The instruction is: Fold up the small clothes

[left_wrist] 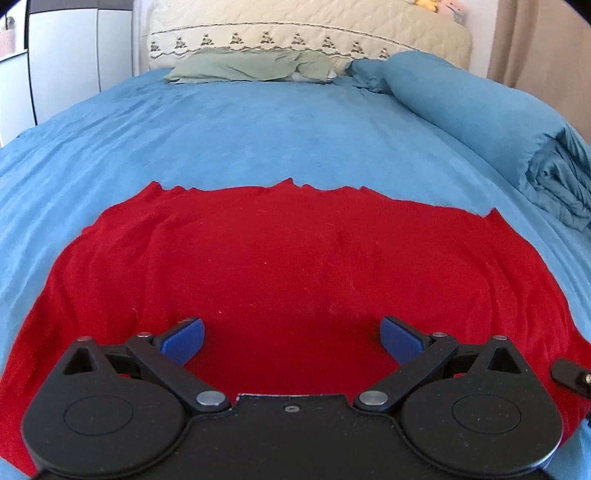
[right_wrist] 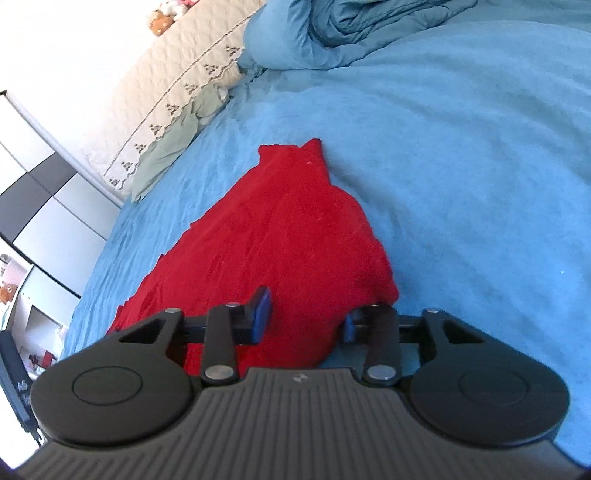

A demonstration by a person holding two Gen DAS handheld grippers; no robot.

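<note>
A red garment (left_wrist: 280, 258) lies spread flat on the blue bed sheet (left_wrist: 258, 129), its far edge slightly jagged. My left gripper (left_wrist: 292, 339) hovers over the garment's near edge, open wide, with nothing between its blue pads (left_wrist: 184, 339). In the right wrist view the same red garment (right_wrist: 280, 229) runs away to the upper left. My right gripper (right_wrist: 304, 321) sits at its near right corner with the jaws partly apart. The bunched corner lies between the fingers (right_wrist: 260, 317), and the right one meets the cloth's edge. I see no firm pinch.
A rolled blue duvet (left_wrist: 480, 110) lies along the bed's right side. A green pillow (left_wrist: 251, 64) and a cream quilted headboard (left_wrist: 314, 29) stand at the far end. White wardrobe doors (left_wrist: 74, 48) are at the left, a beige curtain (left_wrist: 535, 37) at the right.
</note>
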